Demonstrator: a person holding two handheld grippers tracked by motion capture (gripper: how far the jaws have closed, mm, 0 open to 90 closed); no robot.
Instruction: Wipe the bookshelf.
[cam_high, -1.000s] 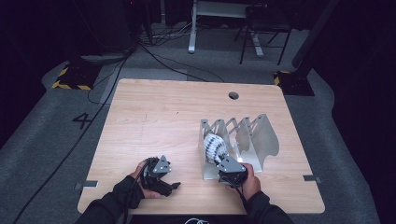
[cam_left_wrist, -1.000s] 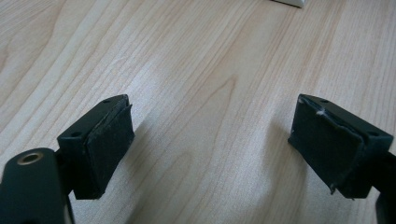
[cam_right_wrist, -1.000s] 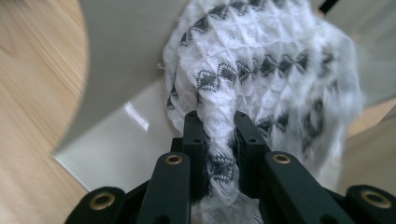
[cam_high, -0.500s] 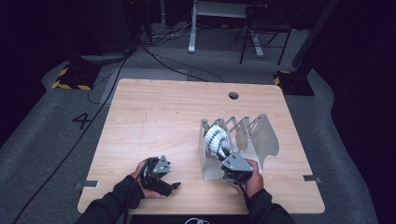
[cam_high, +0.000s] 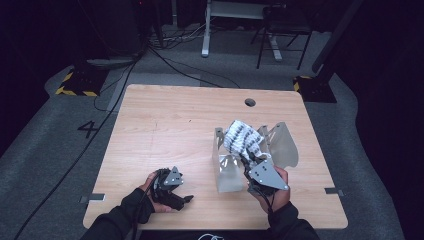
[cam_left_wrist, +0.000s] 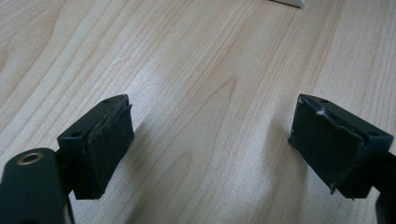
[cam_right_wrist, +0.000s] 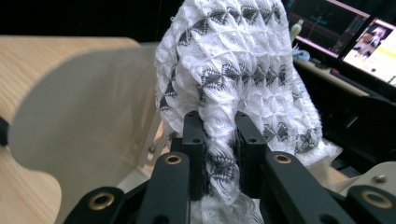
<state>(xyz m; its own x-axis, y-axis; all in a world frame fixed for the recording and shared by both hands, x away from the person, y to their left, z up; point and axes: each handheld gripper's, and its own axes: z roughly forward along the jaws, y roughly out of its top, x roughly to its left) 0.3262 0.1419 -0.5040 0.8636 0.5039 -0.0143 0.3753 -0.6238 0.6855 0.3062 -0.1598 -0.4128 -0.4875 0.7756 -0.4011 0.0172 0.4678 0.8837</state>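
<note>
Where the desk (cam_high: 165, 125) carries its one container, a grey metal rack (cam_high: 282, 142) of upright curved dividers, sits right of centre. Contents: one white cloth (cam_high: 241, 137) with a dark diamond pattern, bunched, standing up out of the slots at the rack's left end; which slot holds it cannot be told. The other dividers stand bare.

Right gripper (cam_high: 252, 165): at the rack's near edge, jaws closed on a lower fold of the cloth. In the right gripper view the cloth (cam_right_wrist: 233, 79) bulges above the right gripper (cam_right_wrist: 219, 154), with a divider (cam_right_wrist: 88, 116) to the left.

Left gripper (cam_high: 186, 198): lying on the desk near its front edge, well apart from the rack, jaws spread wide with nothing between them. The left gripper view shows its pads (cam_left_wrist: 109, 140) over plain wood.
</note>
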